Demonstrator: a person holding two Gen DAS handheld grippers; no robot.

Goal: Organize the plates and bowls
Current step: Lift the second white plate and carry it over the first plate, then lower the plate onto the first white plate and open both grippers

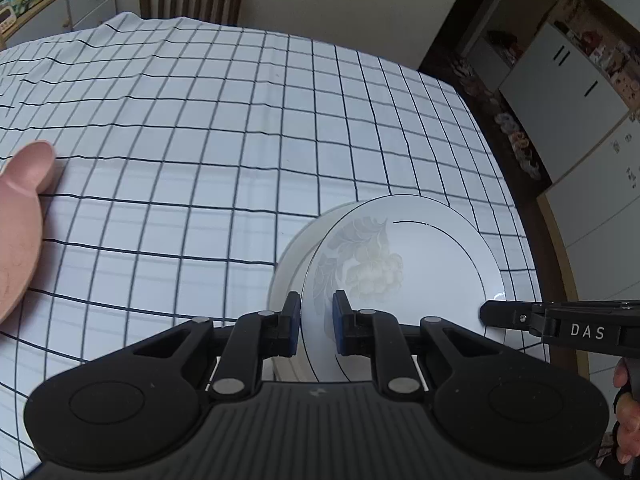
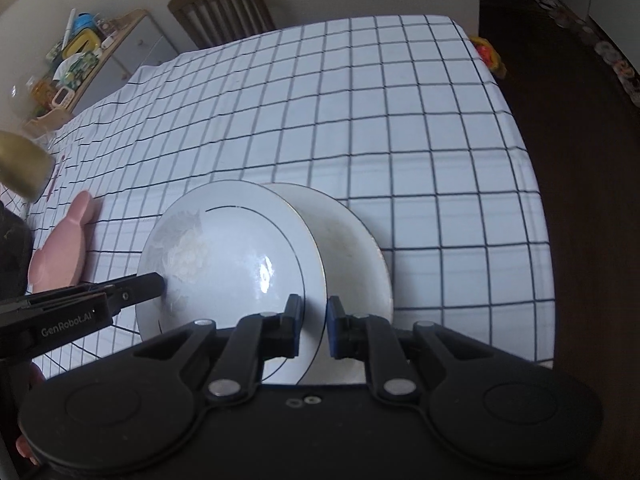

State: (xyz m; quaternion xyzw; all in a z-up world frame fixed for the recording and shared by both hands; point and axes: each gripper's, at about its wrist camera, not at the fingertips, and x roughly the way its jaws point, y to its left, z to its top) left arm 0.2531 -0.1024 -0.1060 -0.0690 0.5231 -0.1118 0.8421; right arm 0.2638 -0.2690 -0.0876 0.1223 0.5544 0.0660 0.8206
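1. Left wrist view: the left gripper point(image 1: 316, 320) is nearly shut, its blue pads pinching the near rim of a white floral plate point(image 1: 400, 264). That plate sits in a plain white bowl or deeper dish point(image 1: 292, 264) whose rim shows just beyond it.
2. Right wrist view: the right gripper point(image 2: 314, 326) is likewise nearly shut, clamped on the opposite rim of the same plate point(image 2: 232, 264), with the white dish point(image 2: 352, 248) just beside its outer pad. Whether each pinch takes in the dish's rim as well, I cannot tell.
3. Gripping from two sides looks meant to keep the stacked pair level while it is carried as one; a single rim pinch would likely let it tip.
4. The pair appears lifted and tilted above the tablecloth point(image 1: 200, 120), near the table's right edge.
5. A pink rabbit-eared dish point(image 2: 64, 248) lies on the cloth, well apart to the left, probably another piece to sort.
6. Beyond the white cloth with its dark grid stand a wooden chair point(image 2: 224, 4), a cluttered sideboard point(image 2: 120, 40), white cabinets point(image 1: 560, 80) and dark flooring point(image 2: 580, 120).
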